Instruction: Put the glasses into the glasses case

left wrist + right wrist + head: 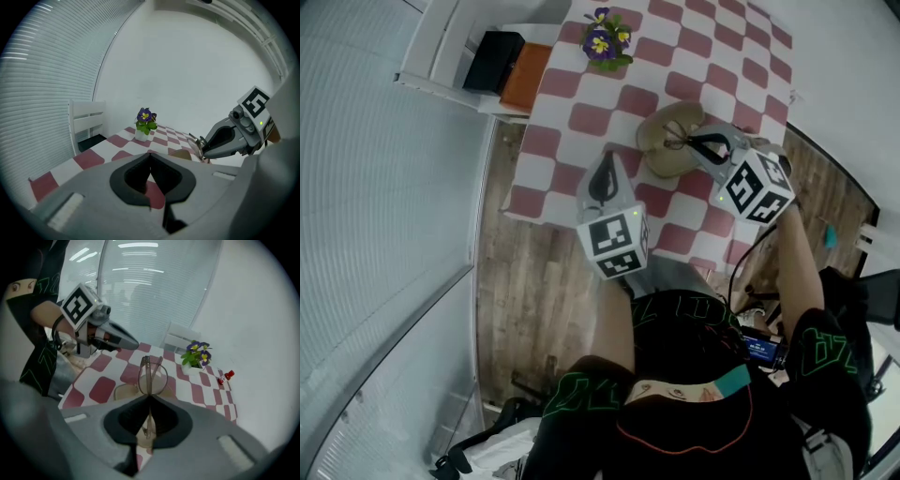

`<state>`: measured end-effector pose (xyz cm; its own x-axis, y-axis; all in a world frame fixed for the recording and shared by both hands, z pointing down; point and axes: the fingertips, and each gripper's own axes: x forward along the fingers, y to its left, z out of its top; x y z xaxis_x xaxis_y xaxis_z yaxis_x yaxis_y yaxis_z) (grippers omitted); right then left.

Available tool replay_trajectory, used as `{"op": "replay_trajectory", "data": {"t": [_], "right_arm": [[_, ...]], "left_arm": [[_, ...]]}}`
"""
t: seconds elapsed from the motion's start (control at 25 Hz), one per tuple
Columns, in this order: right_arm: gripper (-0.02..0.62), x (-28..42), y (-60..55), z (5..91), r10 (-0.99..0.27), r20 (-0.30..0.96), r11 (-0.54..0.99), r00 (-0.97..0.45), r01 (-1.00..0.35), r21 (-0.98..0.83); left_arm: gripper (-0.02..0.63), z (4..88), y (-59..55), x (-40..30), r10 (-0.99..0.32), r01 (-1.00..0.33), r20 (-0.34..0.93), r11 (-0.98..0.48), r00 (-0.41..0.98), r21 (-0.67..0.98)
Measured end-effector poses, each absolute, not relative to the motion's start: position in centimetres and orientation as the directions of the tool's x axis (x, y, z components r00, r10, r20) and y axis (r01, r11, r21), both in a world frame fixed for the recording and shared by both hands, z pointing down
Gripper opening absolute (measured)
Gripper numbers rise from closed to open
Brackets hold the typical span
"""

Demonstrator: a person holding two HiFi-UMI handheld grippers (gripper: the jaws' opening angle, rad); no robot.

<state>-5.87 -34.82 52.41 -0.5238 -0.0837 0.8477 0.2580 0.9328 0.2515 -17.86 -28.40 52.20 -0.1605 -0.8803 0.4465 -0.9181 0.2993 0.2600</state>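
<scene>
my right gripper is clamped tight on the folded glasses, lenses poking out toward 12 o'clock, right over the tan glasses case on the checked table. my left gripper hangs at the case's 8 o'clock, jaws pressed together on nothing.

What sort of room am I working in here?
Likely a staged dining corner: a red-and-white checked tablecloth, a small pot of purple flowers, and a white chair beside slatted blinds.
</scene>
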Motion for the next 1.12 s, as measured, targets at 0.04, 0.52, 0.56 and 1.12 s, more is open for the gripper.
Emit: {"op": "replay_trajectory", "data": {"t": [0.04, 0.52, 0.56, 1.12], "right_arm": [[0.018, -5.8, -34.6, 53.0, -0.079, 0.867, 0.921, -0.492, 0.297, 0.252], [0.018, -4.5, -33.0, 57.7, 0.005, 0.962, 0.852, -0.274, 0.504, 0.139], [0.018, -4.3, -32.8, 57.9, 0.011, 0.964, 0.85, -0.264, 0.511, 0.13], [0.018, -2.5, -31.5, 60.9, 0.036, 0.989, 0.798, -0.14, 0.6, 0.056]], "left_arm": [[0.011, 52.2, -28.4, -17.9, -0.88, -0.918, 0.447, 0.299, -0.16, 0.261], [0.011, 52.5, -28.2, -18.7, -0.875, -0.913, 0.454, 0.311, -0.167, 0.264], [0.011, 52.5, -28.2, -18.6, -0.876, -0.913, 0.454, 0.31, -0.165, 0.264], [0.011, 52.9, -28.2, -18.6, -0.874, -0.914, 0.462, 0.3, -0.149, 0.273]]}}
